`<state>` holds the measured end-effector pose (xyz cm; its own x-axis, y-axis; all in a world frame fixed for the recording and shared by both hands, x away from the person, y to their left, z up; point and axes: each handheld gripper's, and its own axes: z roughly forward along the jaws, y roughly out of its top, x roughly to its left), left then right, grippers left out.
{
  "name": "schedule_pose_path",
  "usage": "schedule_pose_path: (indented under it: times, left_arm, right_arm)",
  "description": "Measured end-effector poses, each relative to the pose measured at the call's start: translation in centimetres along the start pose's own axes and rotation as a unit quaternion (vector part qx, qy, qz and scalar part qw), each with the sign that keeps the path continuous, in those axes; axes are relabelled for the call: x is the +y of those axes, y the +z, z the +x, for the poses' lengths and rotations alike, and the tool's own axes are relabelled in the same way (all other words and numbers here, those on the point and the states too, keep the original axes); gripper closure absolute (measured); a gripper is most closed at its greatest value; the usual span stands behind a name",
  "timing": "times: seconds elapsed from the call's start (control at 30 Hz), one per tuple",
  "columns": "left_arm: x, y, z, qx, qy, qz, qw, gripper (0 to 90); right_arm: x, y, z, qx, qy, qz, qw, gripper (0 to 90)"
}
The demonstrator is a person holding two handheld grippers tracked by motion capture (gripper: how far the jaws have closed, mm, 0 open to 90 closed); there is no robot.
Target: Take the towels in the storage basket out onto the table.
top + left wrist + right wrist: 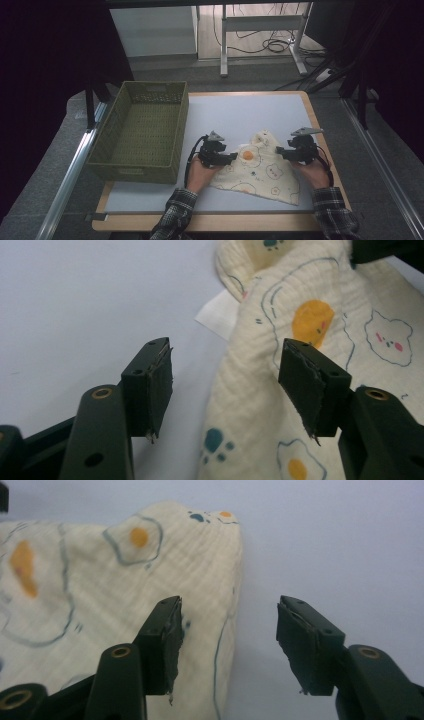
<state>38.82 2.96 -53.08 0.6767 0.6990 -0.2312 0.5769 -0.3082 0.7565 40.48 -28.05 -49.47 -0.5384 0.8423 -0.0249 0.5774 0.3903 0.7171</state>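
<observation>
Looking down from the high view, I have the left claw point(231, 157) at the near-left edge of the cloth point(260, 167) and the right claw point(280, 151) at its right edge, the two facing each other across it. The cloth is cream with fried-egg and cloud prints, and it lies flat on the pale mat point(150, 200), folded into a rough triangle whose peak points away from both claws.

Along the left claw point(225, 385) in its own view, the jaws stand apart with nothing pinched. The cloth point(320, 340) spreads ahead and to the right of the gap; its rolled edge runs up between the two pads, and the right-hand pad point(302, 390) hangs over the fabric. A small white tag point(215, 317) pokes out from under the cloth, ahead of the gap and a little left.

Along the right claw point(227, 640), the jaws are likewise parted and empty. The cloth point(125, 605) sits ahead and to the left here, its folded edge falling just inside the left-hand pad point(167, 645), while the right-hand pad hangs over bare mat.

Off to the left of the left claw, well apart from the cloth, stands a green woven basket point(125, 165).
</observation>
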Motion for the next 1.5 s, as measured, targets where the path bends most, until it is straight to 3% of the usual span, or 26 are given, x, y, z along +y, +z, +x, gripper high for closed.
schedule_pose_path:
  times: [0.07, 0.13, 0.2, 0.23, 0.37, 0.43, 0.5, 0.53, 0.6, 0.67, 0.77, 0.87, 0.97, 1.13, 1.3, 1.43, 1.5]
  left_arm:
    - [-0.2, 0.5, -0.4, 0.000, 0.015, 0.020, 0.9997, 44.5]
    - [-0.5, 0.6, -0.9, 0.007, 0.034, 0.030, 0.9989, 60.0]
    - [-0.5, 0.0, -1.0, 0.000, 0.029, 0.033, 0.9990, 81.3]
    - [-0.4, -0.7, -1.0, 0.004, 0.028, 0.021, 0.9994, 86.3]
    - [0.7, -5.2, -1.4, 0.038, 0.034, -0.038, 0.9979, 87.1]
    - [1.1, -7.4, -1.6, 0.031, 0.031, -0.057, 0.9974, 85.6]
    - [1.1, -8.3, -1.8, 0.013, 0.026, -0.044, 0.9986, 67.4]
    - [0.8, -8.4, -2.0, 0.022, 0.030, -0.046, 0.9983, 59.8]
    - [0.4, -8.2, -1.9, 0.029, 0.025, -0.041, 0.9984, 51.4]
    - [0.2, -7.6, -1.4, 0.042, 0.020, -0.040, 0.9981, 47.2]
    - [0.6, -6.4, -0.8, 0.053, 0.013, -0.037, 0.9978, 46.2]
    - [1.5, -5.1, -0.4, 0.081, 0.021, -0.032, 0.9960, 45.9]
    - [2.3, -3.6, 0.4, 0.076, 0.011, -0.032, 0.9965, 44.3]
    - [2.3, -1.0, 1.3, 0.062, -0.001, 0.001, 0.9981, 44.8]
    - [0.8, 0.2, 0.7, 0.051, 0.024, 0.056, 0.9969, 62.7]
    - [-0.2, -0.5, 0.0, 0.042, 0.022, 0.061, 0.9970, 77.2]
    - [-0.7, -1.0, -0.5, 0.045, 0.032, 0.066, 0.9963, 81.8]
  right_arm:
    - [-0.1, 1.2, 0.0, 0.009, 0.009, 0.012, 0.9998, 44.9]
    - [-0.6, 1.9, 0.4, 0.012, 0.004, 0.032, 0.9994, 64.3]
    - [-0.8, 1.9, 1.0, 0.019, 0.000, 0.024, 0.9995, 81.3]
    - [-0.7, 1.7, 1.3, 0.021, -0.001, 0.025, 0.9995, 84.9]
    - [0.9, -0.1, 2.6, 0.016, -0.031, -0.010, 0.9994, 86.1]
    - [1.9, -1.4, 3.3, 0.015, -0.041, -0.030, 0.9986, 86.1]
    - [2.3, -2.3, 3.8, 0.007, -0.050, -0.022, 0.9985, 85.7]
    - [2.2, -2.4, 3.7, 0.006, -0.052, 0.000, 0.9986, 83.6]
    - [1.2, -2.0, 3.3, -0.006, -0.058, 0.050, 0.9971, 76.3]
    - [-0.1, -1.7, 2.5, -0.007, -0.052, 0.070, 0.9962, 64.5]
    - [-0.8, -2.4, 1.3, -0.004, -0.025, 0.050, 0.9984, 59.1]
    - [-0.3, -3.0, 0.9, -0.015, -0.025, 0.031, 0.9991, 57.3]
    - [0.6, -2.8, 1.0, -0.017, -0.024, 0.015, 0.9995, 57.3]
    - [2.0, -1.4, 1.7, -0.002, -0.019, -0.003, 0.9998, 55.9]
    - [3.7, 0.3, 2.6, 0.016, -0.018, -0.007, 0.9997, 50.5]
    - [4.5, 1.7, 3.6, 0.032, -0.022, -0.012, 0.9992, 46.0]
    - [4.6, 2.3, 4.2, 0.039, -0.027, -0.010, 0.9989, 44.7]
